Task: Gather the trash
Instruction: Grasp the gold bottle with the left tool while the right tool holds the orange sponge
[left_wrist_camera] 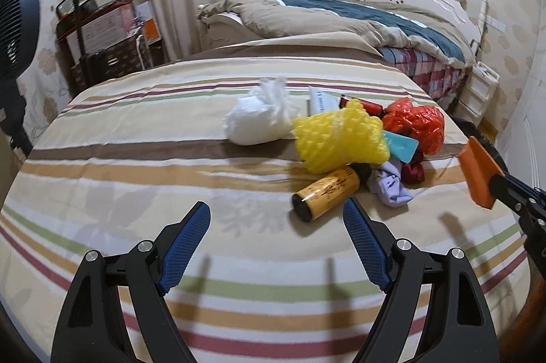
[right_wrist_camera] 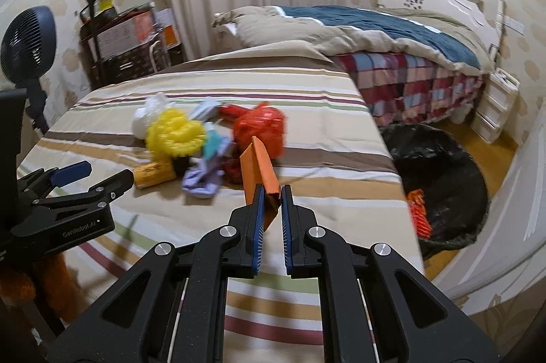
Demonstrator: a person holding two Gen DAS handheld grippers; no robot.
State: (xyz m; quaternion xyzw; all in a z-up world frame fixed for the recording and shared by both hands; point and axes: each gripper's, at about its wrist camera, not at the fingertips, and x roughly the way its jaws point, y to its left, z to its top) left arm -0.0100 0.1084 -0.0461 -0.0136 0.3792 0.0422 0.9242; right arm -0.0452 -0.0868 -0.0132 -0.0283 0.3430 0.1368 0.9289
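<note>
Trash lay heaped on the striped bed [left_wrist_camera: 136,158] in the left wrist view: a white plastic bag [left_wrist_camera: 254,119], a yellow bubble wrap [left_wrist_camera: 338,138], a red plastic bag [left_wrist_camera: 418,124], a teal card [left_wrist_camera: 402,146], a crumpled lilac paper [left_wrist_camera: 392,184] and a tan cylinder [left_wrist_camera: 324,194] lying on its side nearest the camera. The left gripper [left_wrist_camera: 276,219] hovered above the cover just short of that cylinder, its blue-padded jaws spread wide with nothing between them. At the right edge, an orange folded card [left_wrist_camera: 477,172] was held up off the bed.

Right wrist view showed the right gripper [right_wrist_camera: 272,195] with its jaws drawn close and clamped on the lower end of the orange folded card [right_wrist_camera: 257,165], which stuck up and away from the camera in front of the trash pile. The left gripper [right_wrist_camera: 92,173] sat at the left edge over the bed, jaws parted. Beside the bed on the floor stood a bin lined with a black bag [right_wrist_camera: 443,178], with an orange mesh scrap [right_wrist_camera: 419,213] inside it near the rim. Behind, a second bed [right_wrist_camera: 392,56] carried a blue and beige quilt, and a dark fan [right_wrist_camera: 27,45] stood at the left.
</note>
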